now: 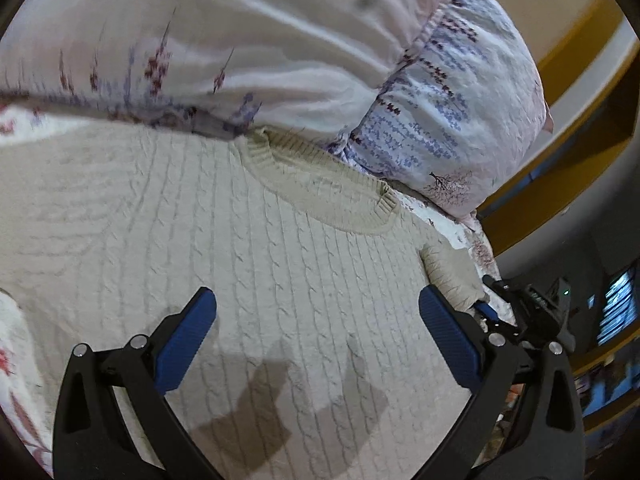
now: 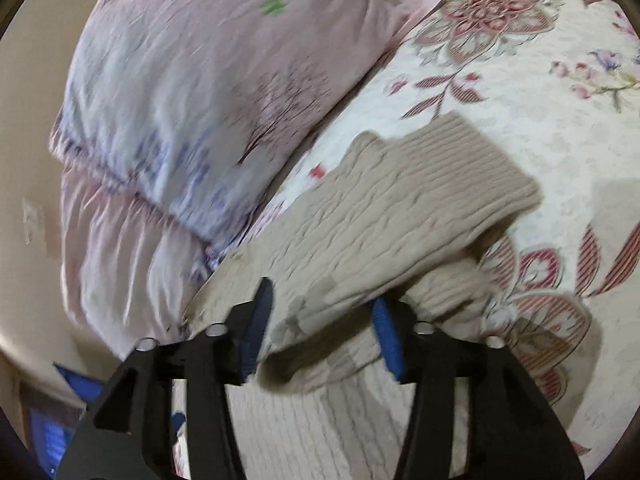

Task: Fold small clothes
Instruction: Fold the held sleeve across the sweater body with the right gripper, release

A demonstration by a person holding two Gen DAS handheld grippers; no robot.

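Note:
A beige cable-knit sweater (image 1: 248, 264) lies flat on the bed, its ribbed neckline (image 1: 320, 184) toward the pillows. My left gripper (image 1: 316, 300) is open and empty just above the sweater's chest. In the right wrist view a sleeve (image 2: 400, 216) of the sweater lies folded across the body (image 2: 320, 432), its ribbed cuff (image 2: 472, 152) on the bedspread. My right gripper (image 2: 322, 300) is open, with the sleeve's upper part between its blue pads (image 2: 256, 328). The right gripper also shows in the left wrist view (image 1: 486, 300), by the sweater's shoulder.
Pink and blue floral pillows (image 1: 448, 112) lie just beyond the neckline and show in the right wrist view (image 2: 180, 112). A floral quilted bedspread (image 2: 540, 80) covers the bed. The bed's edge (image 1: 488, 248) and a yellow wooden frame (image 1: 560, 168) lie to the right.

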